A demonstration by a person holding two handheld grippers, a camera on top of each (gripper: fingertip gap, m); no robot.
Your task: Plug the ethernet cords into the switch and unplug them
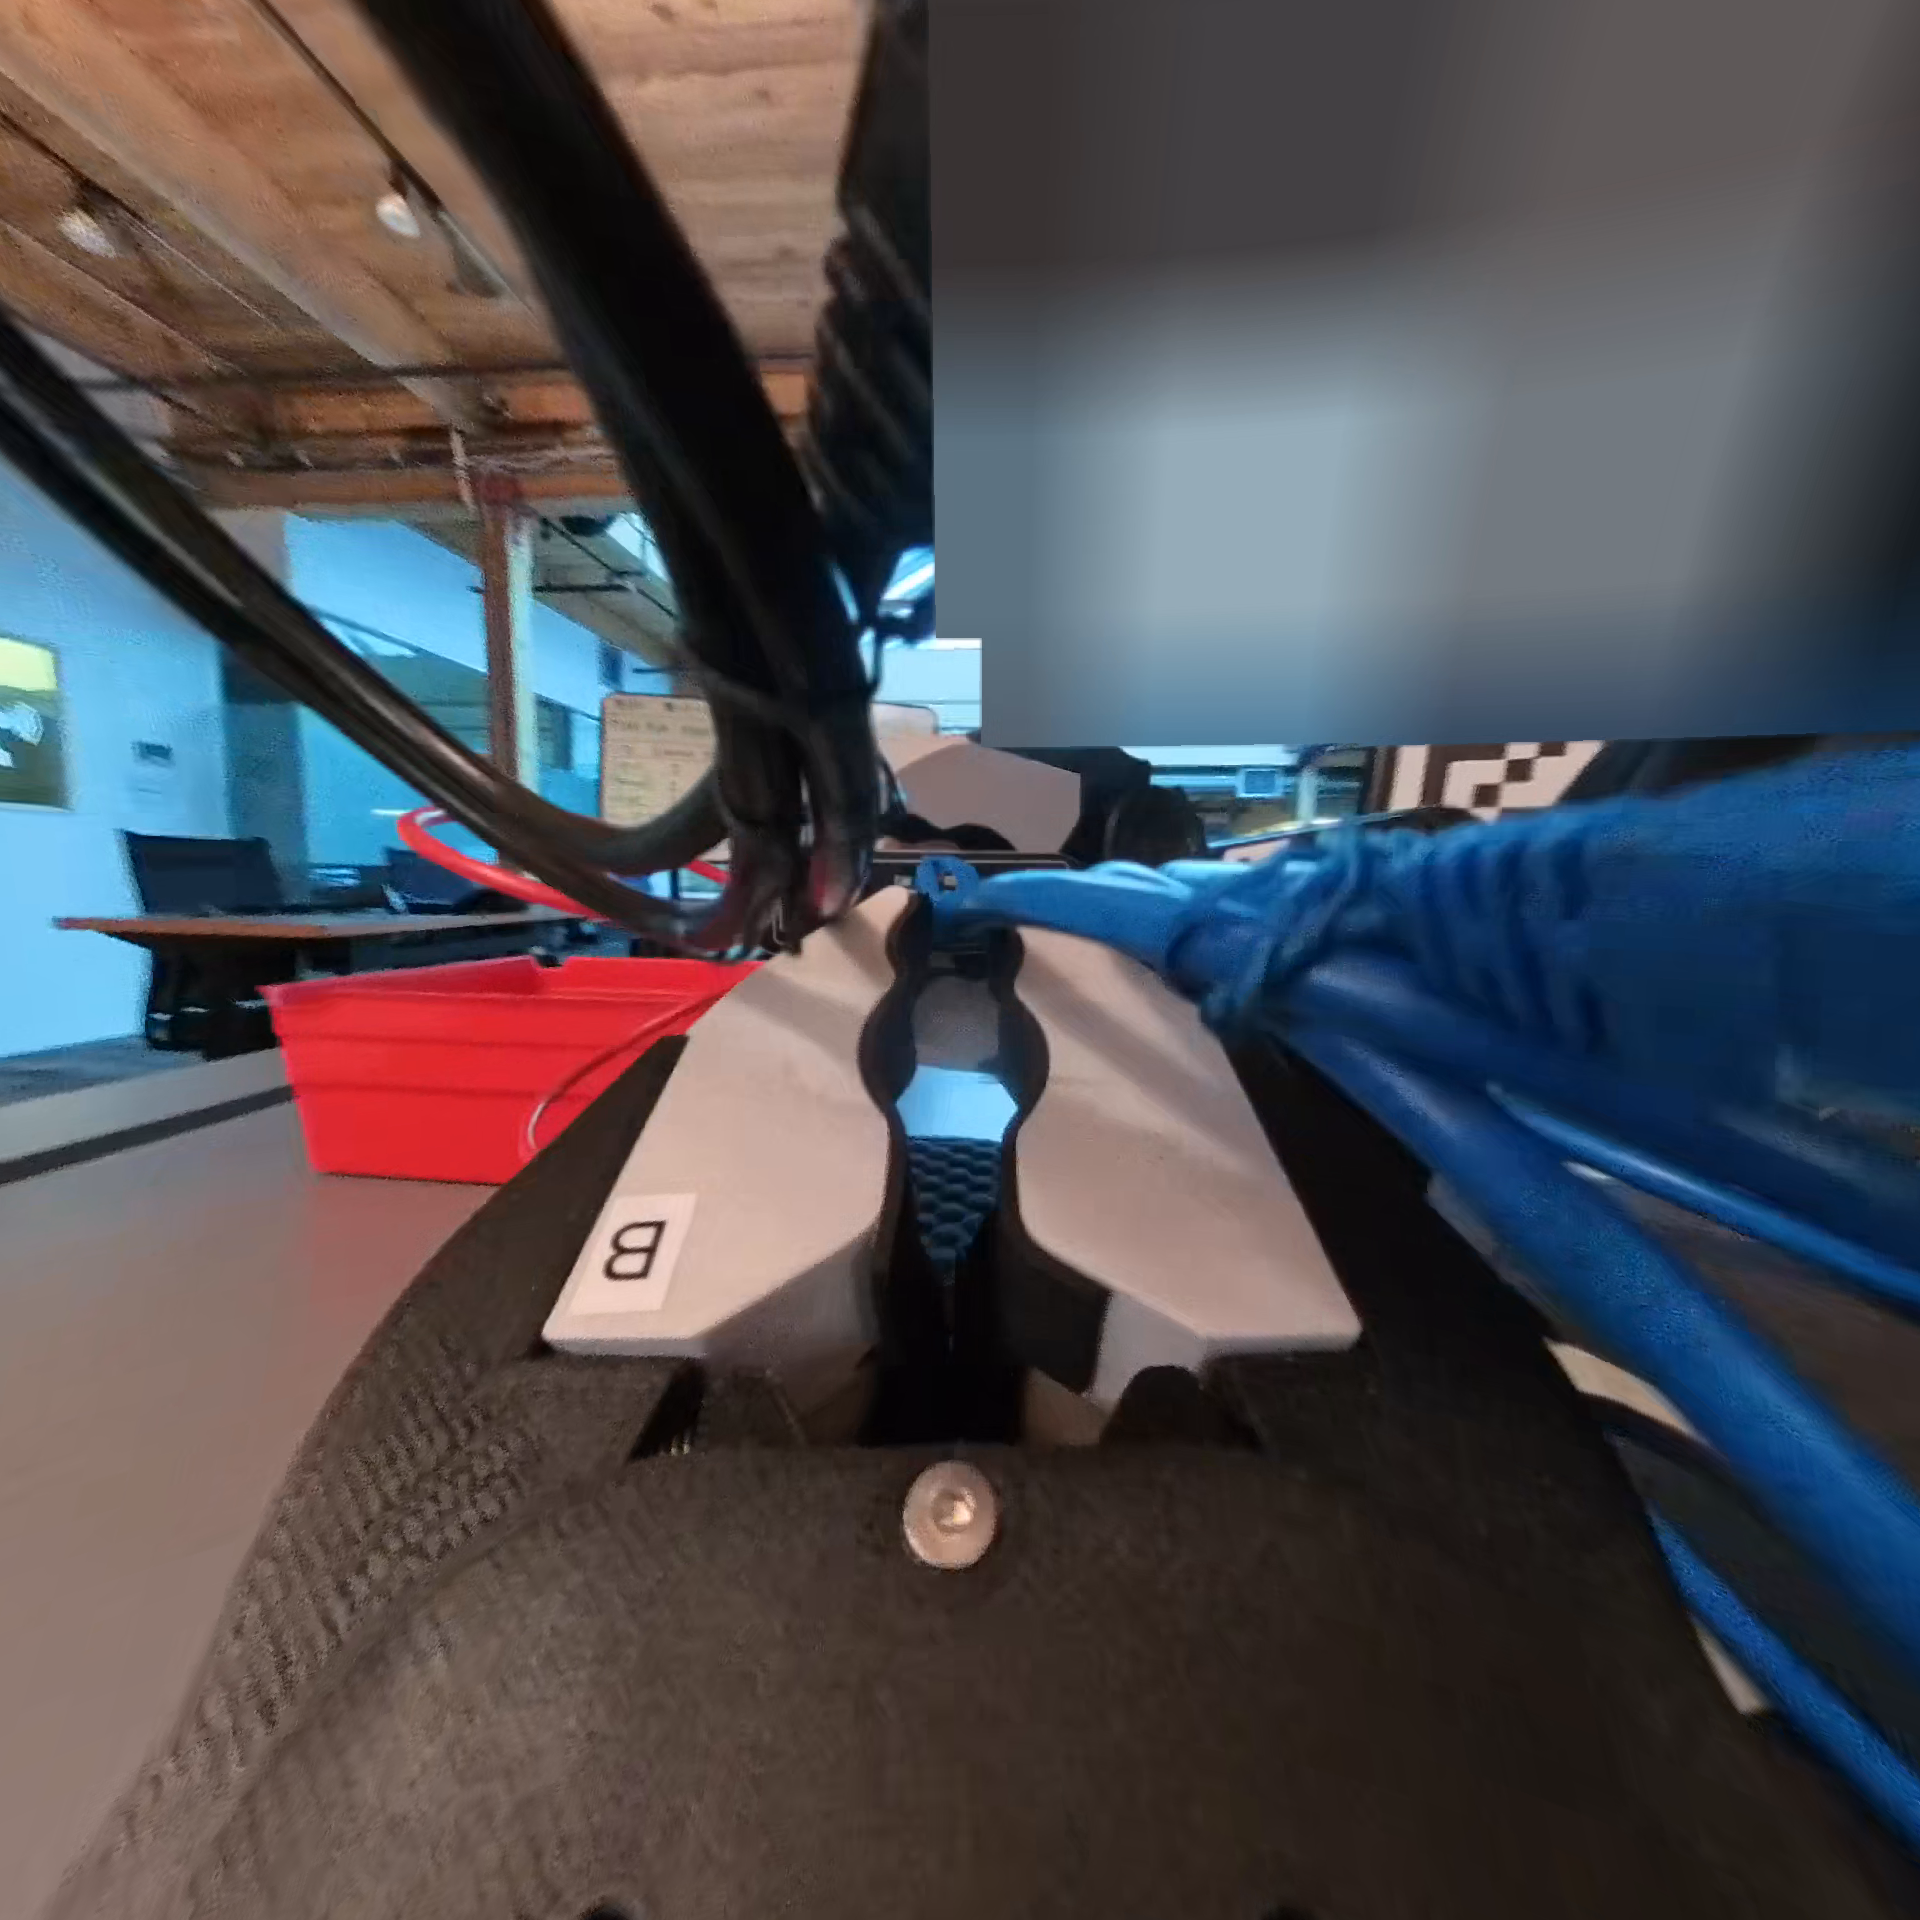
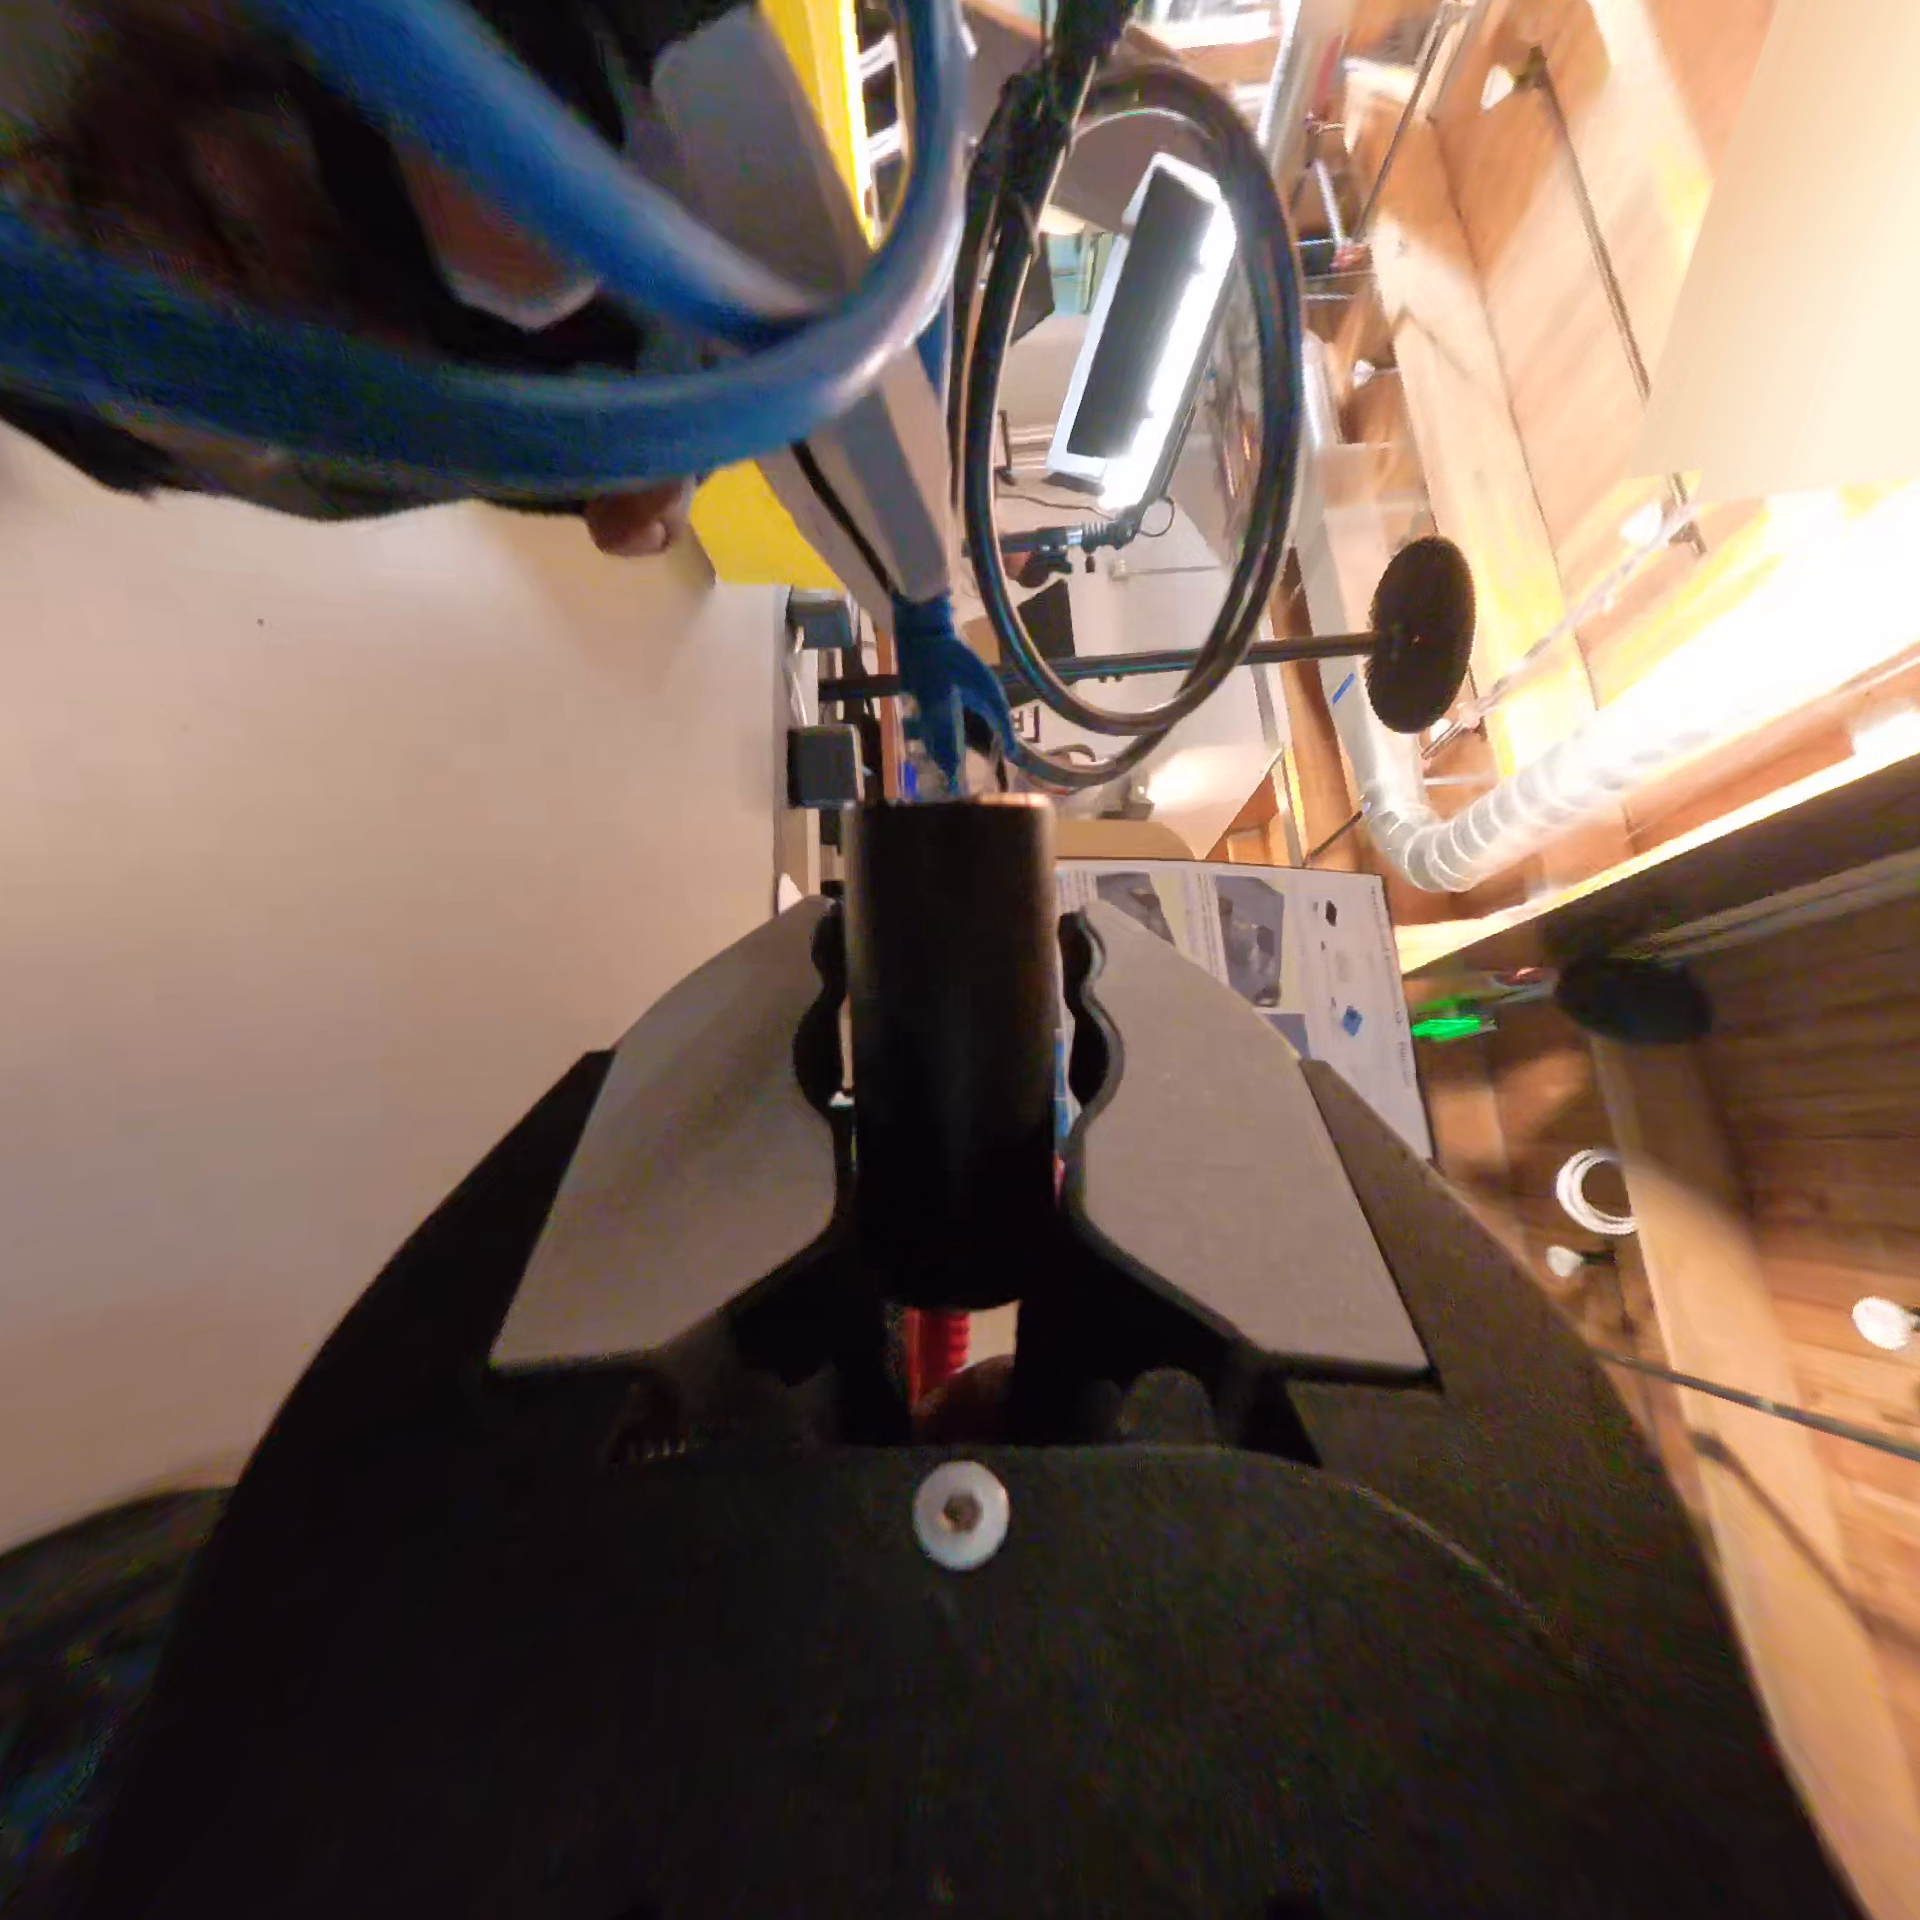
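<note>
Left tool [image 1: 953, 914] clamped on blue ethernet cord [image 1: 1081, 899] plug; right tool [image 2: 954, 935] clamped on black switch [image 2: 951, 997].

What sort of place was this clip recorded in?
Probably an open-plan office or lab workspace. The left wrist view shows a desk with an office chair against a pale wall, under a wooden beam ceiling. The right wrist view shows a lit monitor.

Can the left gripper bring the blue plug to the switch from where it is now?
Probably yes. The left gripper is shut on the blue ethernet cord near its plug, and the switch, held in the right gripper, faces it closely with nothing between.
</note>
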